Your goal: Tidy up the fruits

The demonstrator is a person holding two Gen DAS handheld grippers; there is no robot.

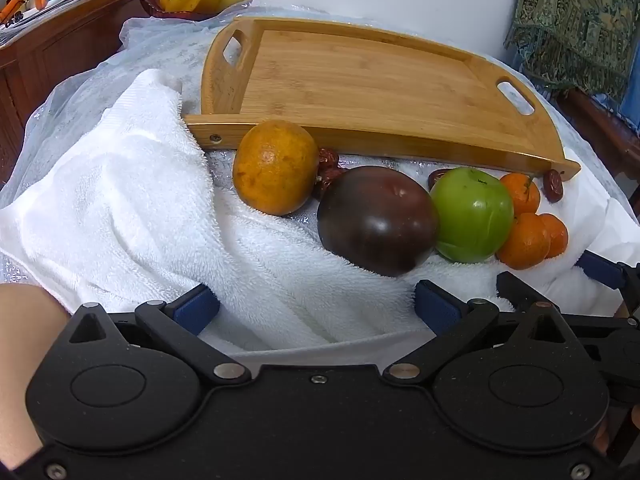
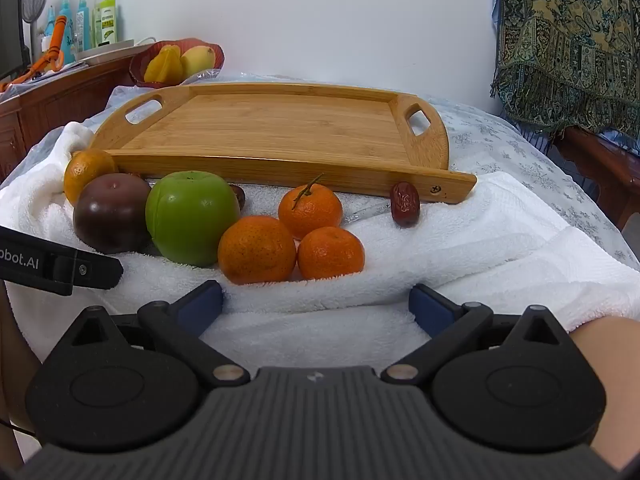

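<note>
Both the left claw (image 1: 316,306) and right claw (image 2: 316,304) hang wide and empty over the white terry towel (image 2: 460,240); no fruit is picked yet. Just ahead, touching in a cluster, lie the dark purple round fruit (image 1: 378,220), green apple (image 2: 191,218) and three small orange mandarins (image 2: 256,250). Next, judge one to lift over the low front rim into the bare bamboo tray (image 2: 280,128), which has room.

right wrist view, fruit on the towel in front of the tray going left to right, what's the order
large orange → dark purple fruit → green apple → cluster of three mandarins → red date
</note>
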